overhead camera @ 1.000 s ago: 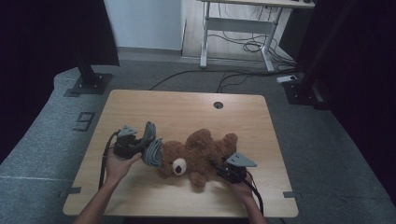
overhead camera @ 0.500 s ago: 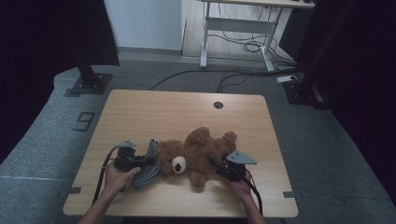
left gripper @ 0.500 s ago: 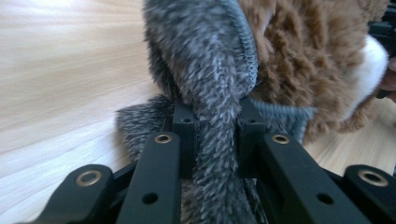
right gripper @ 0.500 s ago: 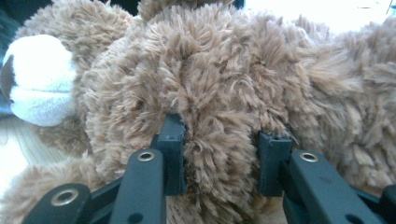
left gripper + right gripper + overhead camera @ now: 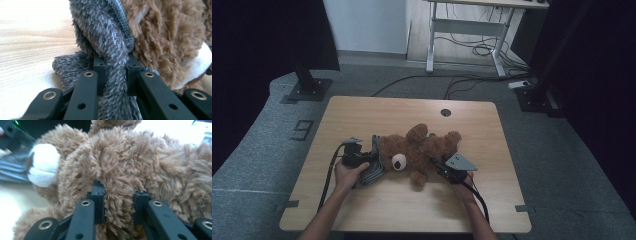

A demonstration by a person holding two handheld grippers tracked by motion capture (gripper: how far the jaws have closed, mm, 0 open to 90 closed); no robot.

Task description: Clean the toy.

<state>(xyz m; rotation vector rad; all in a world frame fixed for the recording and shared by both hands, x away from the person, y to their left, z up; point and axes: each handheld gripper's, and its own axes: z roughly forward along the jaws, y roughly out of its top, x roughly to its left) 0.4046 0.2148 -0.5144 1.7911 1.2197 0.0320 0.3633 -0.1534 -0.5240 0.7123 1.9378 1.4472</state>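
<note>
1. Two grips on: left gripper (image 5: 113,75) pinches grey fleece garment (image 5: 107,37), lower left of table (image 5: 362,115).
2. Right gripper (image 5: 119,202), jaws just been closing, clamps teddy bear (image 5: 419,150) fur, frame centre.
3. Keep bear pinned w/ right; pull fleece evenly over head, no twisting.

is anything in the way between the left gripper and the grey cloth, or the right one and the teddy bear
Nothing visible. The left gripper is already pinching the grey cloth beside the teddy bear's head, and the right gripper, whose jaws have just been closing, has the bear's fur between them.
</note>
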